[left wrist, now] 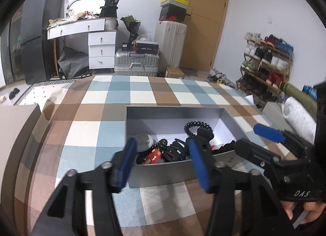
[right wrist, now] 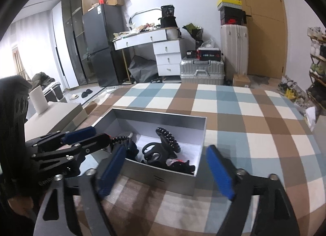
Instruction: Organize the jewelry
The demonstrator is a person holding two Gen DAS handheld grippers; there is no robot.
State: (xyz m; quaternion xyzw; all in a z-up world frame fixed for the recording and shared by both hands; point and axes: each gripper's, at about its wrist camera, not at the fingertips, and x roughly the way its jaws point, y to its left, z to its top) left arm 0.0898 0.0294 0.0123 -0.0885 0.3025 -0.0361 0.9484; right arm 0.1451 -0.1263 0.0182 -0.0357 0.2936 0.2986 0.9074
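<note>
Both grippers are spread apart and hold nothing. The left gripper [left wrist: 161, 160] hovers at the near wall of the grey box [left wrist: 163, 174], the right gripper [right wrist: 167, 172] just beside it. Inside lie a black coiled hair tie [left wrist: 196, 127], a black claw clip [left wrist: 175, 150] and a red piece [left wrist: 152, 155]. The box sits on a checked bed [left wrist: 91, 124]

The box [right wrist: 163, 179] sits on the checked bed [right wrist: 254, 124]; inside it, a coiled hair tie [right wrist: 169, 137] lies behind a claw clip [right wrist: 154, 153].
</note>
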